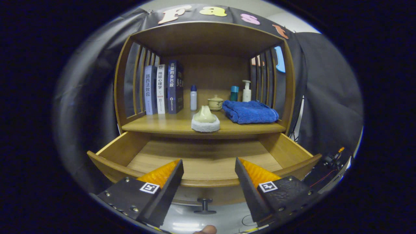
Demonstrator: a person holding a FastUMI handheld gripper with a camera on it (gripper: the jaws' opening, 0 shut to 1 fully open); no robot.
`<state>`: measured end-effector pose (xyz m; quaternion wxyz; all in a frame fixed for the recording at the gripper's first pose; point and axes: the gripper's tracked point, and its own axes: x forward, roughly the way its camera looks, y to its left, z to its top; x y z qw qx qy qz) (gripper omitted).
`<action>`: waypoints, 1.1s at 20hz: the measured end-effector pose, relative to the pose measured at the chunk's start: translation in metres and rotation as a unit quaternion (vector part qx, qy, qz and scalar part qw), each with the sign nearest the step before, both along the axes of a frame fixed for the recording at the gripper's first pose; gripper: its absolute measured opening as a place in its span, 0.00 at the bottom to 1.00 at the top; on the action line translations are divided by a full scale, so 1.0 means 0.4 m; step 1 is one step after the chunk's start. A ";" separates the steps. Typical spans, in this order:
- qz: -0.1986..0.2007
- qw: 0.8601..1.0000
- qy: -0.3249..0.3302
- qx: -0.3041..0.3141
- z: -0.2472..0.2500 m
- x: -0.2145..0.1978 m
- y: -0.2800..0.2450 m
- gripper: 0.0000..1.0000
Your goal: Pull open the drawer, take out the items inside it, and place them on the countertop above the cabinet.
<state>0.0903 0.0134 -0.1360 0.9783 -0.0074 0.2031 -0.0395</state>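
- Released and holding nothing, the claw [208,169] hangs just above the near front edge of the drawer [208,159], its two fingers spread wide with bare wood showing between them.
- That drawer stands pulled well out from the cabinet, its small knob [204,205] below the fingers, so I judge the opening step done.
- What shows of the drawer's floor is bare; the near strip behind the front panel is hidden by the fingers, so I cannot say for sure that nothing is left inside.
- On the worktop [162,125] above the drawer, close to its near edge and in the middle, sits a pale pear-shaped item on a white round pad [205,122]; from where it lies, it may be the thing taken from the drawer, though that is only a guess.
- Just right of it lies a folded blue towel [250,111]; further back stand a small lidded pot [215,103], three bottles, and books [164,88] on the far left.
- By this reckoning the task looks nearly or wholly finished.
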 end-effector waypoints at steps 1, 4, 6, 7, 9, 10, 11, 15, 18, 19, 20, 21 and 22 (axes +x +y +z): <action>-0.004 1.000 -0.005 0.007 0.000 -0.004 0.000 0.96; -0.006 1.000 -0.024 0.014 0.004 -0.012 0.001 0.96; -0.005 0.999 -0.033 0.016 0.004 -0.012 0.001 0.96; -0.004 0.999 -0.035 0.018 0.006 -0.014 0.001 0.96; -0.003 0.999 -0.040 0.018 0.006 -0.018 0.001 0.96; -0.003 0.999 -0.043 0.019 0.011 -0.024 0.000 0.96; -0.002 0.999 -0.047 0.020 0.013 -0.027 0.001 0.96; -0.001 0.998 -0.062 0.027 0.018 -0.041 0.002 0.96; 0.001 0.997 -0.069 0.031 0.019 -0.048 0.002 0.95; 0.002 0.997 -0.071 0.032 0.021 -0.050 0.002 0.95; 0.003 0.997 -0.072 0.032 0.022 -0.051 0.001 0.96; 0.003 0.997 -0.073 0.031 0.022 -0.054 0.001 0.96; 0.003 0.997 -0.074 0.032 0.023 -0.056 0.000 0.96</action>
